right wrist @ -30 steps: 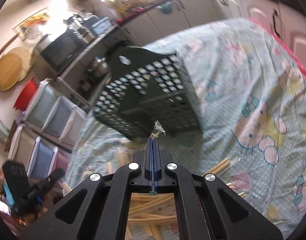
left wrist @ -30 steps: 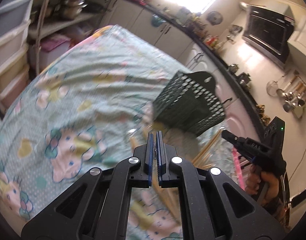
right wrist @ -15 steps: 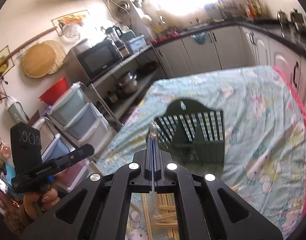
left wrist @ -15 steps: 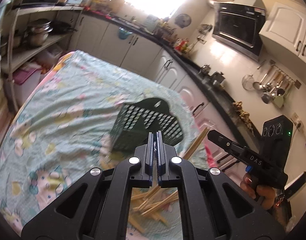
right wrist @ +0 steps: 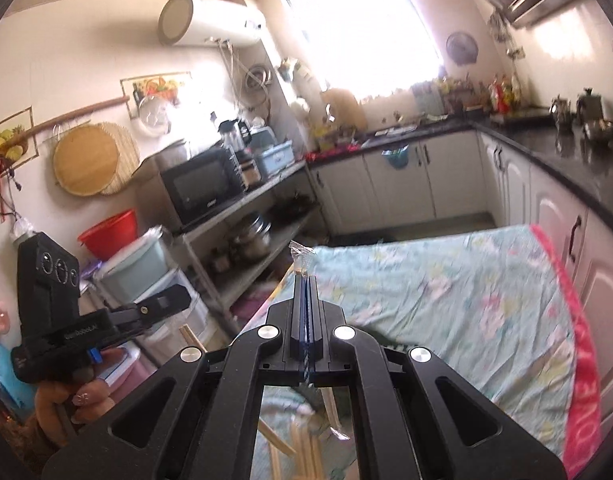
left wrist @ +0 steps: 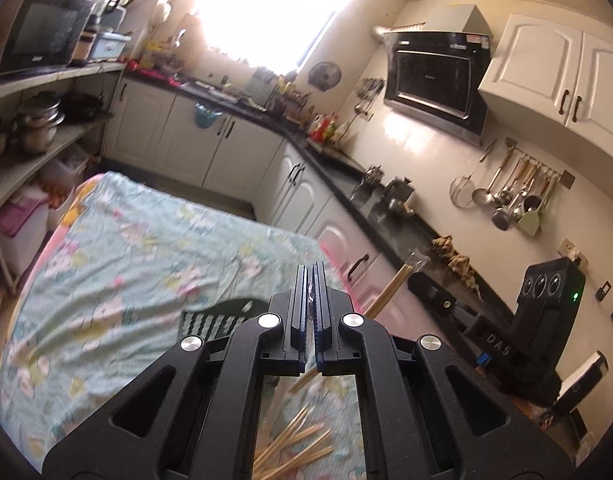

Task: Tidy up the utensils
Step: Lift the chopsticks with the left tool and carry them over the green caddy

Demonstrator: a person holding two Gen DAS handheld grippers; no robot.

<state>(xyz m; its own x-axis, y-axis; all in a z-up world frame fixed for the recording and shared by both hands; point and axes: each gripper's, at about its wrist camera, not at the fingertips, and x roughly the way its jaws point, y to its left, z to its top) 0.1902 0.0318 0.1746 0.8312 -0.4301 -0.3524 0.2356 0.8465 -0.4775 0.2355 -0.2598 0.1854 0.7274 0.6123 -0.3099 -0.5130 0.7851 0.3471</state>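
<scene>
Wooden chopsticks (left wrist: 294, 446) are lying loose on the floral tablecloth (left wrist: 118, 264) at the bottom centre. Both grippers are pinching a clear plastic wrapper: left gripper (left wrist: 311, 276) mid-frame, right gripper (right wrist: 305, 280) with plastic (right wrist: 300, 254) poking out above its tips.

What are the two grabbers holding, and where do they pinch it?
Both are shut on one clear-wrapped pair of chopsticks. The right gripper pinches the wrapper near its top end; the left gripper pinches the wrapper's other end.

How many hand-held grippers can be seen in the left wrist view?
2: the left hand-held gripper shut at bottom centre, the right hand-held gripper at lower right, holding wrapped chopsticks.
</scene>
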